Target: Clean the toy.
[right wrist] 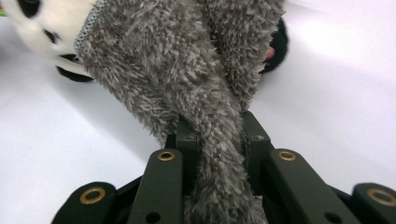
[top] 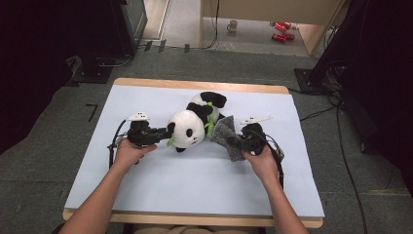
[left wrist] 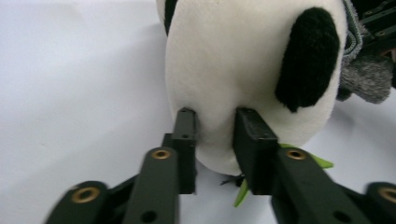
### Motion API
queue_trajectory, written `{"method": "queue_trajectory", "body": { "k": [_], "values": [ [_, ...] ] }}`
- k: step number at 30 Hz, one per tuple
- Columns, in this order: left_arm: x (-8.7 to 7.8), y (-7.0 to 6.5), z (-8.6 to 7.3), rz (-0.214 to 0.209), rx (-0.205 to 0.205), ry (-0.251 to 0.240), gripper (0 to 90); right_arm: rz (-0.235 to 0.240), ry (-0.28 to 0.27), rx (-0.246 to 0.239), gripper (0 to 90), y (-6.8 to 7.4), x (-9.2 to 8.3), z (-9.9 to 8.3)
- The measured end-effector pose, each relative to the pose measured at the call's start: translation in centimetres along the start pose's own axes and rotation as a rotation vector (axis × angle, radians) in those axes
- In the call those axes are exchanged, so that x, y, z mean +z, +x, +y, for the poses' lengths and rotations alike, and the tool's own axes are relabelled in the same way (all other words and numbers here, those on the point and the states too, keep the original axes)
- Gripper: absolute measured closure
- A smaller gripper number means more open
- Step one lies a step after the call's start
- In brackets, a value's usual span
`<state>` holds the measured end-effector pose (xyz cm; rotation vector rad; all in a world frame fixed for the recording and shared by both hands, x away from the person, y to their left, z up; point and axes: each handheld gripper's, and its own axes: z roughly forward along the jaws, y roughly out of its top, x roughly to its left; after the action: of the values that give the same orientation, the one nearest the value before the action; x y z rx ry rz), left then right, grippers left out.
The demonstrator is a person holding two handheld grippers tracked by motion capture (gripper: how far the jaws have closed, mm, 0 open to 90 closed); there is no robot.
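High view: a wooden table covered by a pale blue sheet is standing on grey carpet; beyond its far edge a mug and red cans are sitting on the floor, and cables are trailing past the right edge. A plush panda is lying on its side near the middle of the sheet, toward the far edge, white head facing the near edge, black limbs pointing to the far edge, green leaves at its neck. The left gripper is touching the head from the left. The right gripper is clamping a fuzzy grey cloth that is resting just beside the panda's right side. Left gripper view: the jaws of the left gripper are pressing into the white plush of the head below a black ear, pinching a fold between them; a green leaf is poking out beneath. Right gripper view: the right gripper is clenching a bunched strip of the grey cloth, which is fanning out above the jaws, with the panda's face behind.
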<state>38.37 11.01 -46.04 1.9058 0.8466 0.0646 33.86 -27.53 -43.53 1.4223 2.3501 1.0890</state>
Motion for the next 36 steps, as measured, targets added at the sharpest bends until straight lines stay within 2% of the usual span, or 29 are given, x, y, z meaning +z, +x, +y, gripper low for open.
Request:
{"method": "queue_trajectory", "body": {
  "k": [3,6,9,11,13,17,20,23,27,30,36],
  "values": [
    [-0.5,0.1,0.0,-0.019,0.019,-0.008,52.9,-0.011,0.002,0.013,74.4,-0.6,-0.1,-0.1],
    [-1.0,0.1,0.0,-0.053,0.03,-0.031,48.5,-0.03,0.01,0.04,74.2,-1.3,-0.2,-0.3],
    [-1.2,0.1,0.1,-0.032,0.045,-0.031,44.5,-0.048,0.01,0.069,73.4,-2.0,-0.2,-0.6],
    [-1.2,0.3,0.0,-0.011,0.048,-0.014,44.6,-0.062,0.004,0.079,72.9,-2.5,-0.1,-0.8],
    [-1.1,0.4,-0.1,0.0,0.049,-0.009,44.7,-0.07,0.021,0.094,72.9,-2.8,0.1,-1.0],
    [-1.3,0.7,-0.1,0.019,0.05,-0.015,44.0,-0.085,0.036,0.094,72.1,-3.1,0.8,-1.2],
    [-1.5,0.9,-0.2,0.036,0.051,-0.014,43.5,-0.134,0.057,0.094,72.7,-3.5,1.1,-1.3],
    [-1.6,1.2,-0.3,0.046,0.048,-0.011,43.5,-0.147,0.059,0.142,72.9,-4.7,0.7,-1.6],
    [-1.8,1.4,-0.3,0.052,0.045,-0.017,43.7,-0.178,0.047,0.17,72.9,-5.9,0.1,-1.8],
    [-1.8,1.7,-0.4,0.05,0.045,-0.022,43.6,-0.189,0.045,0.186,72.8,-6.6,-0.2,-2.0],
    [-2.2,2.7,-0.6,0.076,0.027,-0.02,43.0,-0.227,0.055,0.207,72.0,-7.8,-0.6,-2.4]
  ]
}}
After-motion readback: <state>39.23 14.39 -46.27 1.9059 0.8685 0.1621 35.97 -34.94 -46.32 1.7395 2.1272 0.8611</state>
